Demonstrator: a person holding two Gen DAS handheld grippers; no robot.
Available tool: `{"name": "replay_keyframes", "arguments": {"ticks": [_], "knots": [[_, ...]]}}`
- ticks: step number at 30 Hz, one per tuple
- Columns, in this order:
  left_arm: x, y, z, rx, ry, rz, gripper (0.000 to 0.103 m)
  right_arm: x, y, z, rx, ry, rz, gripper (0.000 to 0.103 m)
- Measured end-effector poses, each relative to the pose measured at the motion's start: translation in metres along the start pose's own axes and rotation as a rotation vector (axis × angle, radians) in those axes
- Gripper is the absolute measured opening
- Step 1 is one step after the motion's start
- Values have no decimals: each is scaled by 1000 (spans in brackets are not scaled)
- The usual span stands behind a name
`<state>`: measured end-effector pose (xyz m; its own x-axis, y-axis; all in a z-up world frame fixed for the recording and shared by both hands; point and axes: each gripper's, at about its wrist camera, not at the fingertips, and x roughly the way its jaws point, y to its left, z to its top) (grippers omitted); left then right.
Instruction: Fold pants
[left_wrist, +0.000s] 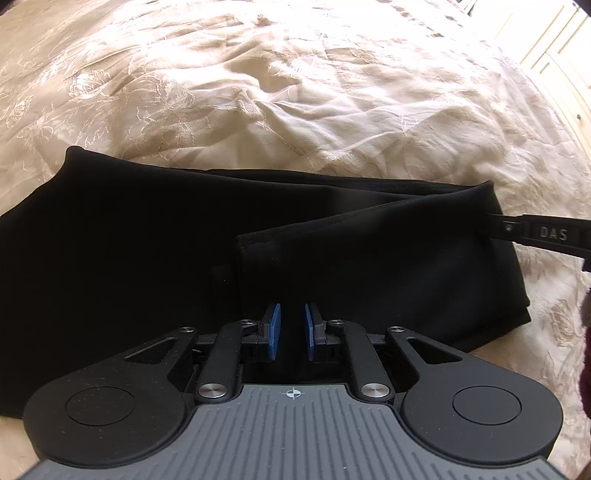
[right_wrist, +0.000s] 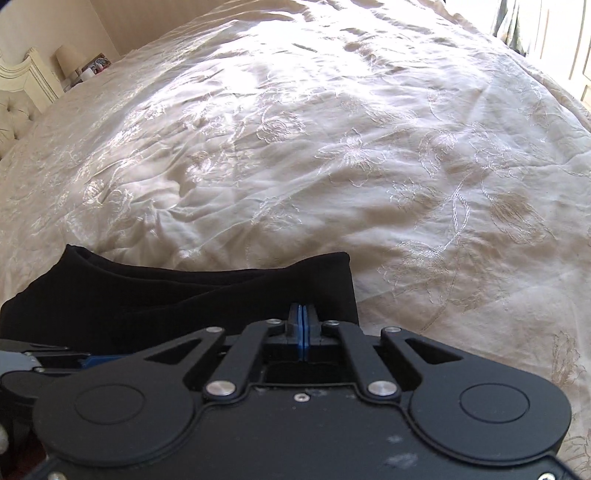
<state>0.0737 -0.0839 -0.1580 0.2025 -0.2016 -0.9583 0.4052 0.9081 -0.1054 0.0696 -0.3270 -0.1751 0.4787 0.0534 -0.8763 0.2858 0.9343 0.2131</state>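
Observation:
Black pants (left_wrist: 147, 240) lie folded lengthwise on the cream bedspread (left_wrist: 295, 92), with one leg end laid back over the middle. My left gripper (left_wrist: 292, 325) hovers over the pants' near edge, its blue pads a little apart with nothing between them. In the right wrist view the pants (right_wrist: 184, 295) fill the lower left. My right gripper (right_wrist: 302, 328) sits over their right end with its pads pressed together; no cloth shows between them. The right gripper's finger (left_wrist: 535, 232) reaches in at the pants' right end in the left wrist view.
The embroidered bedspread (right_wrist: 332, 147) stretches wide beyond the pants. A tufted headboard (right_wrist: 14, 110) and a bedside lamp (right_wrist: 68, 59) stand at the far left. Pale cupboard doors (left_wrist: 554, 48) show at the far right.

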Motion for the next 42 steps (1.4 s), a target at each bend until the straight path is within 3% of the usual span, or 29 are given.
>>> {"name": "replay_keyframes", "arguments": {"ticks": [5, 10, 14, 19, 24, 32, 42], "knots": [[-20, 4, -12, -14, -24, 35, 15, 27, -14, 3, 47, 48, -16, 0], [-49, 24, -37, -90, -37, 76, 15, -1, -8, -1, -3, -5, 9, 5], [-65, 43, -57, -174, -31, 127, 15, -28, -5, -24, -51, -10, 58, 7], [-84, 67, -80, -283, -36, 192, 15, -17, -12, -53, -51, 46, 46, 4], [-103, 99, -92, -353, -57, 231, 15, -26, -3, -52, -63, 10, 59, 10], [-118, 156, -100, -376, -103, 261, 15, -55, 46, -43, -101, -64, 123, 14], [-133, 244, -103, -352, -159, 204, 16, -52, 153, -69, -129, -3, 168, 16]]}}
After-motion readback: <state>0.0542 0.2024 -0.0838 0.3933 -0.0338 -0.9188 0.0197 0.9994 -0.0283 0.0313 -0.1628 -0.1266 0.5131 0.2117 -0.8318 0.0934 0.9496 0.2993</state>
